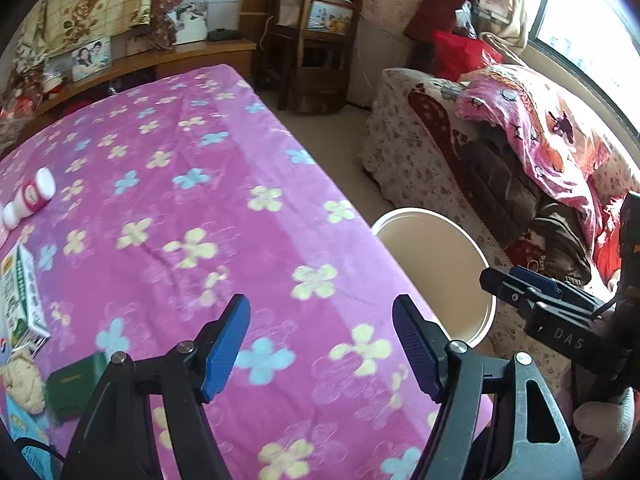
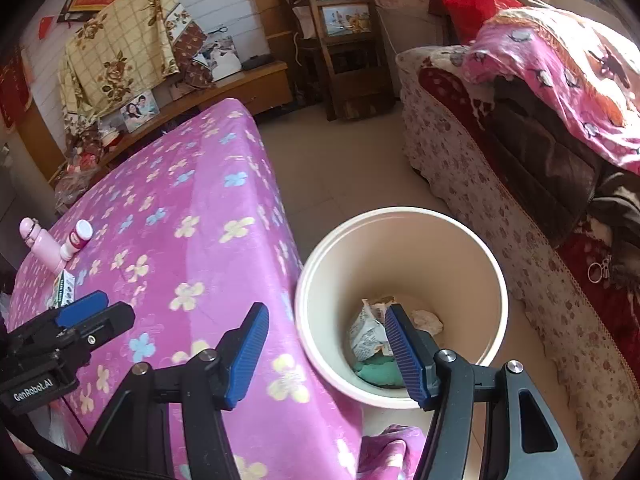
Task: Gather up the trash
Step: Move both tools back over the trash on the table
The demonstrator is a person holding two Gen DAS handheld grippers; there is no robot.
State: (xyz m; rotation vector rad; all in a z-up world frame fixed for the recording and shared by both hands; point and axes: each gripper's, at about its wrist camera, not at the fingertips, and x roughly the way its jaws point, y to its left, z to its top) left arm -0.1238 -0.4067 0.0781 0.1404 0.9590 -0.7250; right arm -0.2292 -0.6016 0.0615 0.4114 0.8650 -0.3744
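Observation:
On the pink flowered blanket (image 1: 224, 216) lie a small red-and-white yogurt bottle (image 1: 32, 200), a green-and-white milk carton (image 1: 22, 296), a dark green box (image 1: 76, 384) and a crumpled beige wad (image 1: 24, 384). My left gripper (image 1: 320, 344) hangs open above the blanket's near corner, nothing between its blue pads. My right gripper (image 2: 324, 352) is open and empty too, straddling the bed edge and the cream bin (image 2: 400, 211). Inside the bin are a crushed carton (image 2: 366, 334), a green item (image 2: 378, 374) and a white wad (image 2: 428, 320). The bottle (image 2: 78, 238) and carton (image 2: 64, 284) also show in the right wrist view.
A pink flask (image 2: 40, 244) lies by the yogurt bottle. The bin (image 1: 432, 213) stands on the tiled floor between the bed and a floral-covered sofa (image 2: 500, 216) piled with blankets. A wooden chair (image 2: 340, 40) stands at the back. Each gripper shows in the other's view (image 1: 504, 276) (image 2: 92, 308).

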